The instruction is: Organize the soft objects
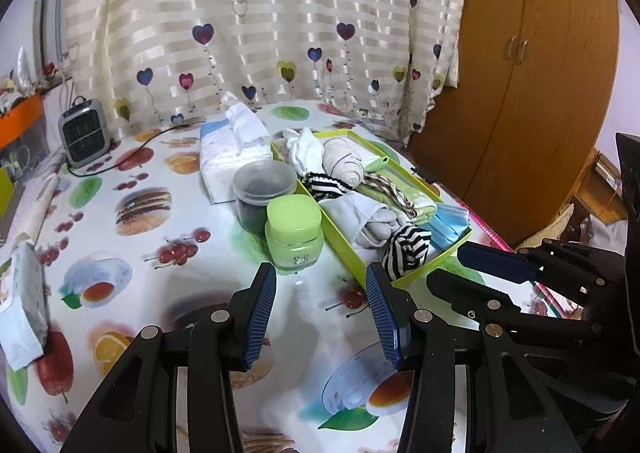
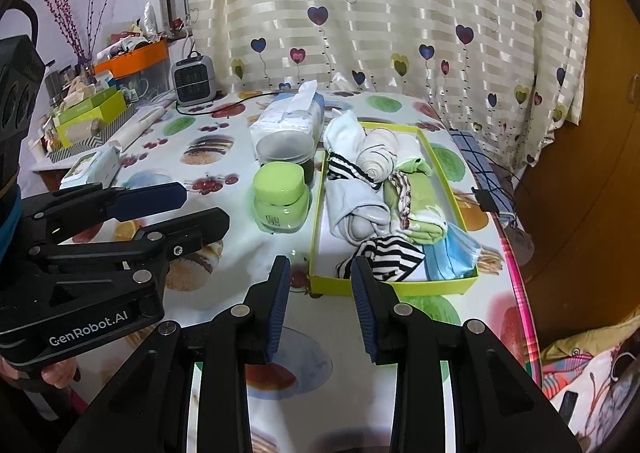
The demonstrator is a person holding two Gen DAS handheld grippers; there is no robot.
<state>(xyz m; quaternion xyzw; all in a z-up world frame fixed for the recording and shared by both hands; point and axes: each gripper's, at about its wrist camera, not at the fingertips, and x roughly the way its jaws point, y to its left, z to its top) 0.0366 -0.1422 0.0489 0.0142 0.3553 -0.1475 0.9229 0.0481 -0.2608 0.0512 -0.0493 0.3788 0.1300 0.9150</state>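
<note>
A lime-green tray [image 1: 420, 273] [image 2: 400, 287] on the fruit-print table holds several soft things. At its near end lie a black-and-white striped sock [image 1: 406, 249] [image 2: 390, 255] and blue face masks [image 1: 450, 223] [image 2: 452, 253]. Behind them are a grey-white sock [image 2: 356, 213], a green cloth [image 2: 420, 205] and a cream roll [image 1: 344, 165] [image 2: 378, 159]. My left gripper [image 1: 322, 313] [image 2: 192, 213] hovers open over the table, left of the tray's near corner, nothing between its pads. My right gripper [image 2: 322, 305] [image 1: 468, 273] stands open and holds nothing just before the tray's near rim.
A green jar [image 1: 294, 233] [image 2: 280, 197], a clear tub with dark contents [image 1: 264, 189] and a tissue pack [image 1: 236, 149] stand left of the tray. A small heater [image 1: 82, 135] is at the back, a wipes pack [image 2: 94, 167] on the left. The table's pink edge [image 2: 516, 293] runs close to the tray's right side.
</note>
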